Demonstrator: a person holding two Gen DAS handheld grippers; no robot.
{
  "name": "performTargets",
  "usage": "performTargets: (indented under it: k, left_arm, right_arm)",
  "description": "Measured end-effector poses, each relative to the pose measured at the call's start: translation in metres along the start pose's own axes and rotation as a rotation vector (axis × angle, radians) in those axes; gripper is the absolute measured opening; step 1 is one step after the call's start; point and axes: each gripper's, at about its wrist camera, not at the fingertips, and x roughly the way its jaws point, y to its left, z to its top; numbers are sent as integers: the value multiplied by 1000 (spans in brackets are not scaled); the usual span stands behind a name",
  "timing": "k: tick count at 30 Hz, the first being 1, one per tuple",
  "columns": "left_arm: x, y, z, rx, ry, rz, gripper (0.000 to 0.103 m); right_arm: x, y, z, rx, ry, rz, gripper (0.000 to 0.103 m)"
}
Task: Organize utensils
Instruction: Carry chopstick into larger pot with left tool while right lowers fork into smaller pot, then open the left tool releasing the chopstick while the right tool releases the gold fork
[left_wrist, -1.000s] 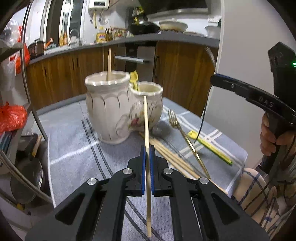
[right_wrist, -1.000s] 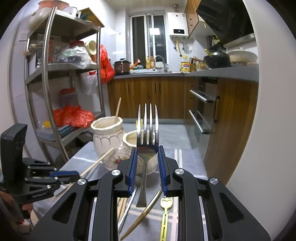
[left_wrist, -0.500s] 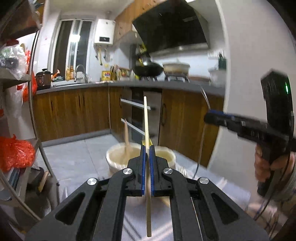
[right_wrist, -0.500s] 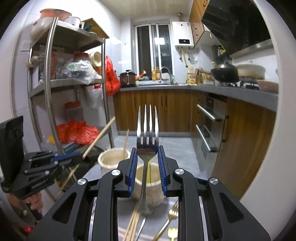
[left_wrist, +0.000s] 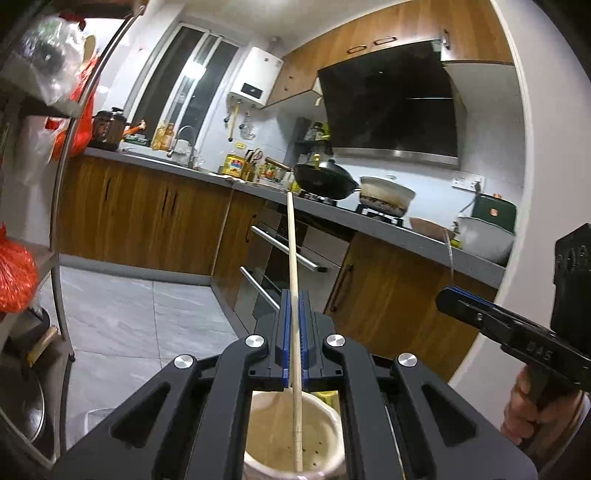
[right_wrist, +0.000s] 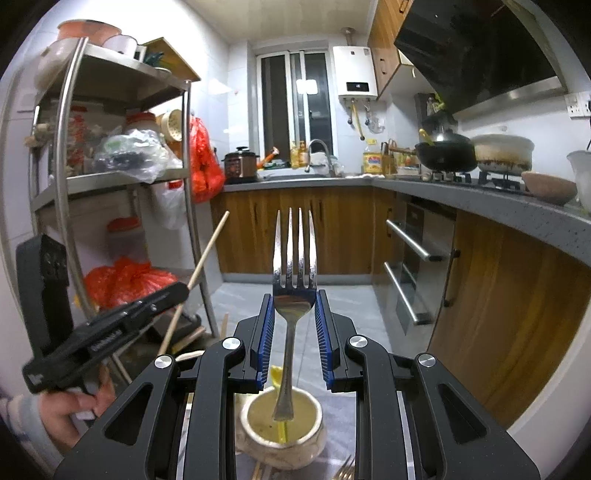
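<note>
My left gripper (left_wrist: 294, 306) is shut on a wooden chopstick (left_wrist: 292, 258), held upright with its lower end inside the mouth of the large cream jar (left_wrist: 325, 443) below. My right gripper (right_wrist: 294, 306) is shut on a silver fork (right_wrist: 294, 273), tines up, its handle tip hanging just over the small cream jar (right_wrist: 258, 432), which holds a yellow utensil (right_wrist: 281, 428). The left gripper with the chopstick also shows in the right wrist view (right_wrist: 122, 325), and the right gripper shows in the left wrist view (left_wrist: 491, 325).
A gold fork's tines (right_wrist: 345, 470) and chopstick ends (right_wrist: 260, 472) lie on the grey cloth by the small jar. A steel shelf rack (right_wrist: 70, 184) stands at the left. Wooden cabinets (right_wrist: 498, 314) and the oven handles (right_wrist: 406, 240) are at the right.
Both grippers have risen and tilted upright over the jars. The chopstick's lower end has come into the large jar's mouth; the fork's handle now hangs over the small jar.
</note>
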Motion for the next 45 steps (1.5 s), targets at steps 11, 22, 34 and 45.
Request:
performTargets:
  k: [11, 22, 34, 45]
  left_arm:
    - [10, -6, -29, 58, 7, 43, 4]
    - [-5, -19, -52, 158, 143, 107, 4]
    - [-10, -19, -46, 173, 175, 139, 4]
    - [-19, -27, -40, 195, 179, 126, 5]
  right_arm:
    - [36, -10, -34, 31, 102, -6, 23]
    - [55, -19, -59, 83, 188, -8, 23]
    - [64, -19, -61, 91, 210, -28, 24]
    - [52, -26, -60, 116, 180, -40, 45]
